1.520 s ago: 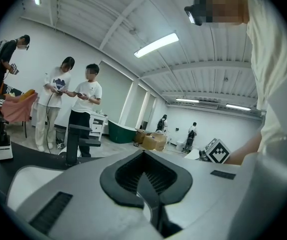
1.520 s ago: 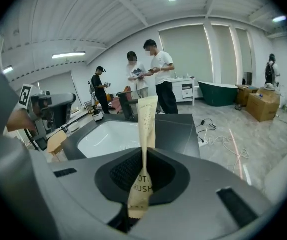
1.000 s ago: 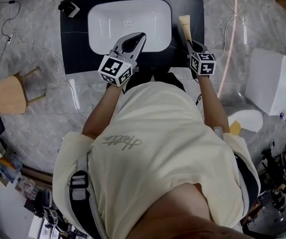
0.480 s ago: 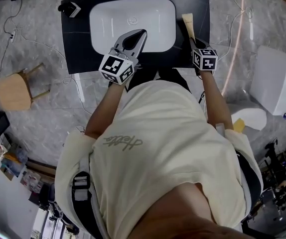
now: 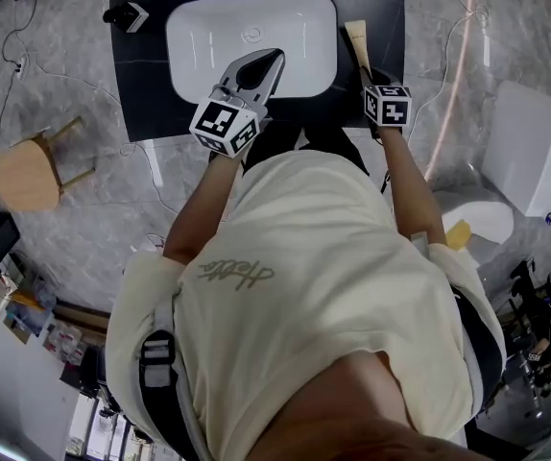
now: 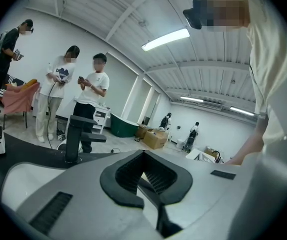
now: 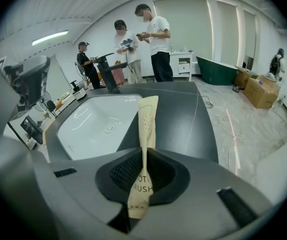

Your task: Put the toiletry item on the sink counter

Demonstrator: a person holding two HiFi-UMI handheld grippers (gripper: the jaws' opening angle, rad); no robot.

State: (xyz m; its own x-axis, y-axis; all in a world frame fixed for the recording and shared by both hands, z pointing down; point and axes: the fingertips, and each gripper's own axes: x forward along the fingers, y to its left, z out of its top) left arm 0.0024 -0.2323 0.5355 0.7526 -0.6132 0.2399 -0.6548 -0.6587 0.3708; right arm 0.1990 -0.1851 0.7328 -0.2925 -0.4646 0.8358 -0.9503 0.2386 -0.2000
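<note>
The tan paper sleeve [image 7: 147, 120] bears the partly hidden letters "OT" above "RUSH"

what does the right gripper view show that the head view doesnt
Only the right gripper view: the jaws of the right claw pressed on the beige paper toothbrush packet, its print, a black tap, people standing behind. Only the head view: the round wooden stool and the person's cream shirt. Both: the white rectangular basin, the black counter and the packet over it.
</note>
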